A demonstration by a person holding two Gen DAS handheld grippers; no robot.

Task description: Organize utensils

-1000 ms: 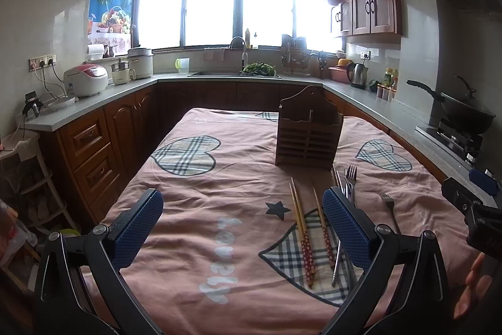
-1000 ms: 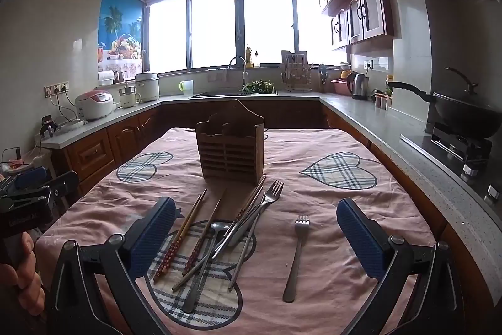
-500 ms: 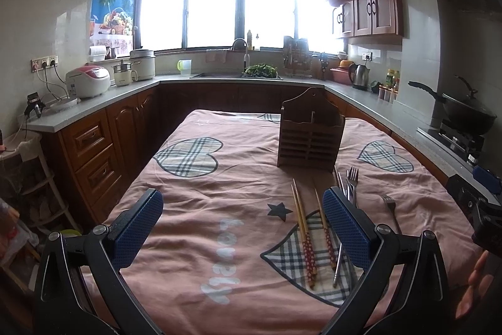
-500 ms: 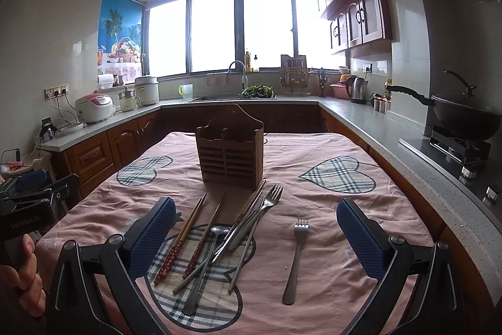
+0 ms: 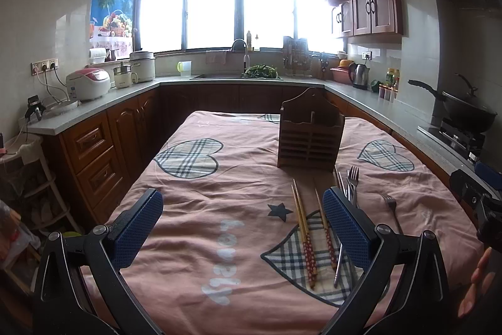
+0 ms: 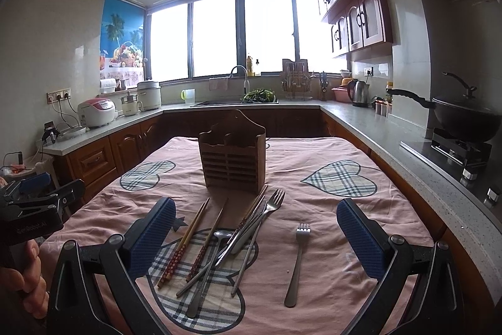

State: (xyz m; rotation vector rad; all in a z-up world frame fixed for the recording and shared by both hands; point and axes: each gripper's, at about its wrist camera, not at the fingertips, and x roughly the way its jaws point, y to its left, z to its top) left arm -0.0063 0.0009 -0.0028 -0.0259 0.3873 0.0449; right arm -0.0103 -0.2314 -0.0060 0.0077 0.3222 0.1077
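Note:
A slatted wooden utensil holder (image 6: 233, 157) (image 5: 310, 137) stands upright mid-table on the pink cloth. In front of it lies a loose pile: red-patterned chopsticks (image 6: 183, 242) (image 5: 302, 228), a spoon (image 6: 208, 264), a fork (image 6: 265, 217) and metal chopsticks crossing one another. A single fork (image 6: 298, 262) (image 5: 390, 211) lies apart to the right. My right gripper (image 6: 257, 237) hovers open above the pile, holding nothing. My left gripper (image 5: 243, 225) is open over bare cloth, left of the chopsticks; its right finger hides part of the pile.
The pink cloth with plaid hearts covers the table (image 6: 392, 209). Counters run round three sides, with rice cookers (image 5: 88, 82) on the left, a sink (image 6: 238, 101) at the back, and a kettle (image 6: 360, 93) and a wok (image 6: 464, 115) on the right. A hand (image 6: 22, 272) holds the left gripper.
Both views have shifted only slightly; the holder sits a touch lower in the left wrist view. The utensils have not moved and both grippers stay open.

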